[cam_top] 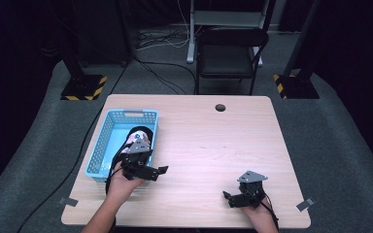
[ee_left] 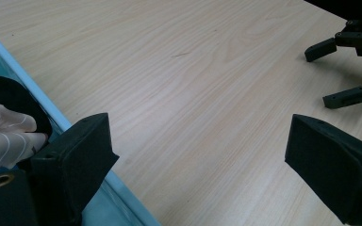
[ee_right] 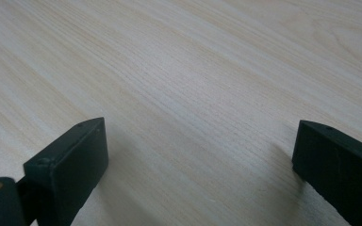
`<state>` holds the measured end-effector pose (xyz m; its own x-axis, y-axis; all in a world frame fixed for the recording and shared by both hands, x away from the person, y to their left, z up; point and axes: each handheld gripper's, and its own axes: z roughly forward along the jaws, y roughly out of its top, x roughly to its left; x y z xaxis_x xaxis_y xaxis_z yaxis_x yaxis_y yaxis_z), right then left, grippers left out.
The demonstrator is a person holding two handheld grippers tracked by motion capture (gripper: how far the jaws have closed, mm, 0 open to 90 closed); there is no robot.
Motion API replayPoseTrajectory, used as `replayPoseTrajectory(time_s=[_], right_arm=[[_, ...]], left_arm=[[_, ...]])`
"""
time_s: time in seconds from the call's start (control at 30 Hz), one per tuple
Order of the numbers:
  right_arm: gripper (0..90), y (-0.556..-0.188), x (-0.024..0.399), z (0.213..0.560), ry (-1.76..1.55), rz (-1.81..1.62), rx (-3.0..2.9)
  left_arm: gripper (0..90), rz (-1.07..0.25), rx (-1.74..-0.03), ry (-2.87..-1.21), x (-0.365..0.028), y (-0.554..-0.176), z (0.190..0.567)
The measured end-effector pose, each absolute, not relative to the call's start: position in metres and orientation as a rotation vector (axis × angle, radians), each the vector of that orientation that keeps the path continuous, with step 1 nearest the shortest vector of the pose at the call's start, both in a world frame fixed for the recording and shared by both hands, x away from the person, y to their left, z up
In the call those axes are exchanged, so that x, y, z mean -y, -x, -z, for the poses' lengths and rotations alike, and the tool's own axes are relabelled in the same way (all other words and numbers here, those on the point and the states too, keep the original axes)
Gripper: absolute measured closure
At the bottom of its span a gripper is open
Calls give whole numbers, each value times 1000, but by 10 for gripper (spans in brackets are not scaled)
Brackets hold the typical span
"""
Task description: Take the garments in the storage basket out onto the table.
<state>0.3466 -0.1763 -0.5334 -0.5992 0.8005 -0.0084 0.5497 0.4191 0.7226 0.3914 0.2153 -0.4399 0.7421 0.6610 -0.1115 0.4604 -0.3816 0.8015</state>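
Note:
A light blue basket stands at the table's left. It holds a black item with pink, white-striped cloth. My left gripper is at the basket's near right corner, pointing right over the bare wood, jaws wide open and empty. In the left gripper view the basket's rim and the striped cloth lie beside the left jaw, and the left gripper faces the right gripper across the table. My right gripper rests near the front right edge, pointing left. The right gripper is open, with bare wood between its jaws.
The wooden table has a round cable hole at its far edge and tape marks at its front corners. A black chair stands behind the table. A cable runs along the floor at the left.

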Motion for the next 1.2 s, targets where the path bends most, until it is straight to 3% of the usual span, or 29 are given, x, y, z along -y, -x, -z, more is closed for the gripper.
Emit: replayPoseTrajectory(time_s=[1.2], right_arm=[[34,-347,176,533,-1159,-988,-2326]], left_arm=[[74,-336,-937,-2013,-242,-401,439]])
